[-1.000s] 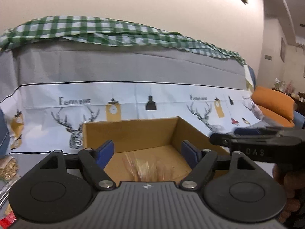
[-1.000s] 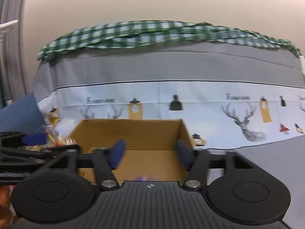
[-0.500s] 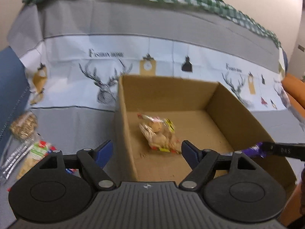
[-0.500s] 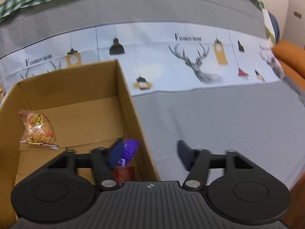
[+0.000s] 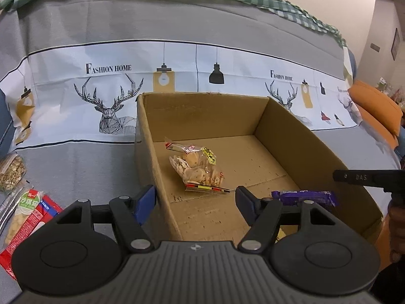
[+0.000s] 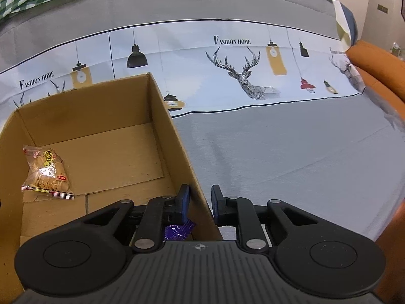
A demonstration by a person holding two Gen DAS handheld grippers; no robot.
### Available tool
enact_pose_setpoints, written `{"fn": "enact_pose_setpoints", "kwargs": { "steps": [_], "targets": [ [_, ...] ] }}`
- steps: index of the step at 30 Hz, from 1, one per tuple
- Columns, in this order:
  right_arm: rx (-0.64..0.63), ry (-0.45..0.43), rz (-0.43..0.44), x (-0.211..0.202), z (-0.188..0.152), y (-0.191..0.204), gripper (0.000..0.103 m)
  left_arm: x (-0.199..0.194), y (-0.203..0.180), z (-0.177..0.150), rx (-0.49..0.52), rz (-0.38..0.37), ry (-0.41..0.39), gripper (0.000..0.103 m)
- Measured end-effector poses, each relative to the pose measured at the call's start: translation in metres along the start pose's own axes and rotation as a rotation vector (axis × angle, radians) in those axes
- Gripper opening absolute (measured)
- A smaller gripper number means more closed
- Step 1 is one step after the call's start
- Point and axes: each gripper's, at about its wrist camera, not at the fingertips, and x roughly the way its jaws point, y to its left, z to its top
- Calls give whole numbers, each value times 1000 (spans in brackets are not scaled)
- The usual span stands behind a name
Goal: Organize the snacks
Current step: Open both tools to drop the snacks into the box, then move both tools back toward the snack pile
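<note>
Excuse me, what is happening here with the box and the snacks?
A person with two grippers is filling a box. A cookie bag and a purple snack lie inside. The right gripper is at the box's wall, jaws shut, empty. The left gripper holds nothing, its jaws closing. More snacks lie outside.

Ahead of left gripper (image 5: 193, 200): box (image 5: 298, 131) holding cracker bag (image 5: 196, 168); wrapped bar (image 5: 303, 197) inside, further right; snack packets (image 5: 27, 207) outside, left.

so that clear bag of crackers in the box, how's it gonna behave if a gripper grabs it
The clear cracker bag looks crinkly and loosely filled, so it would probably sag and feel light. The round crackers inside could crack under a hard squeeze. Its glossy film may slip; the sealed striped end looks like the safer pinch.
</note>
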Motion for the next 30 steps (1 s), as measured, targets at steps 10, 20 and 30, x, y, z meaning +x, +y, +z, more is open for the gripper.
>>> {"fn": "enact_pose_setpoints", "kwargs": {
  "steps": [10,20,30],
  "targets": [
    [-45,-84,7,-14,2,5,36,-25,-9,-4,66,-18,-99,74],
    [-116,-155,89,-37,-6,17,55,-51,-39,-24,253,-81,-198,74],
    [-130,-212,119,-57,-12,25,54,-54,-39,-31,248,-132,-165,37]
  ]
}}
